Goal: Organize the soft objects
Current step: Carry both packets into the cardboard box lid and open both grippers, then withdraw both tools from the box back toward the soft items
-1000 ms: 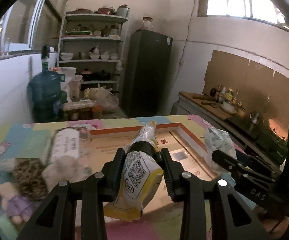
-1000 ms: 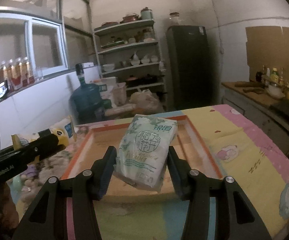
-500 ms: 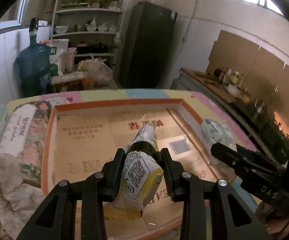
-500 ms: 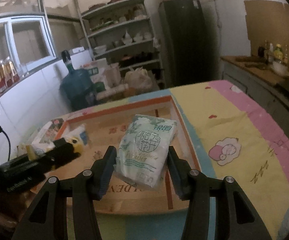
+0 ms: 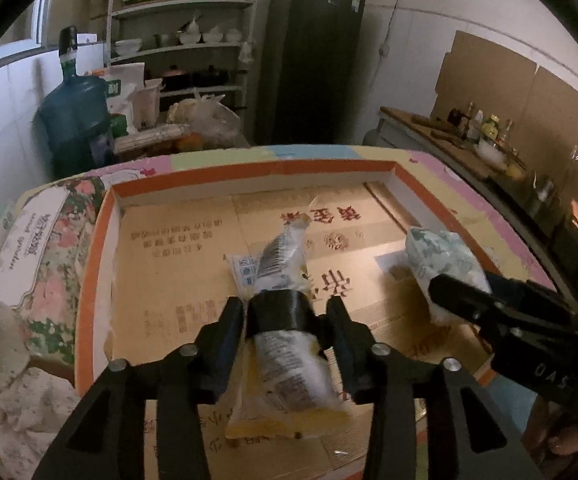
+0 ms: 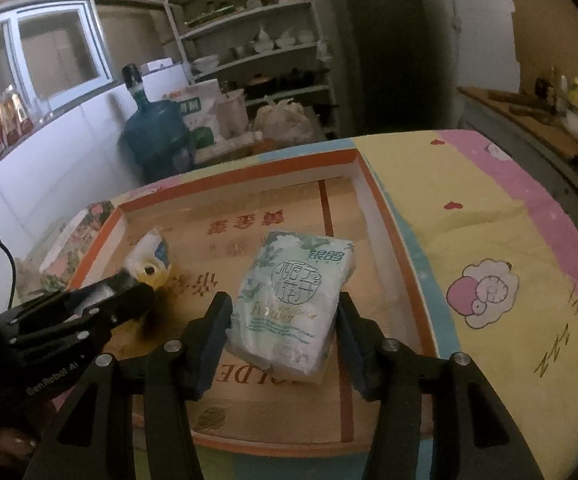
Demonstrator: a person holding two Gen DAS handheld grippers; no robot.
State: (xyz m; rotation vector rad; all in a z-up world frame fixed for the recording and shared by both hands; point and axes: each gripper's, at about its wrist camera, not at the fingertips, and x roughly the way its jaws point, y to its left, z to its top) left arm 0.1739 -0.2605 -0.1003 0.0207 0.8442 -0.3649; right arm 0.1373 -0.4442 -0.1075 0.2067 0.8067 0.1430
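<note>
My left gripper [image 5: 287, 312] stands open around a yellow-and-white soft packet [image 5: 289, 340] that lies flat on the cardboard floor of the orange-rimmed shallow box [image 5: 249, 168]. A gap shows between each finger and the packet. My right gripper [image 6: 285, 312] is shut on a pale green tissue pack [image 6: 293, 300] and holds it low over the box's right part. The tissue pack also shows in the left wrist view [image 5: 441, 260], and the yellow packet shows in the right wrist view [image 6: 149, 260].
A floral tissue box [image 5: 37, 248] and fluffy soft things [image 5: 21, 392] lie left of the orange box. The table has a pastel cartoon cloth [image 6: 489, 260]. A blue water jug [image 5: 75, 120], shelves and a dark fridge [image 5: 309, 64] stand behind.
Both grippers moved forward and down into the box. The left gripper opened and the yellow packet now lies on the box floor. The right gripper still holds the tissue pack.
</note>
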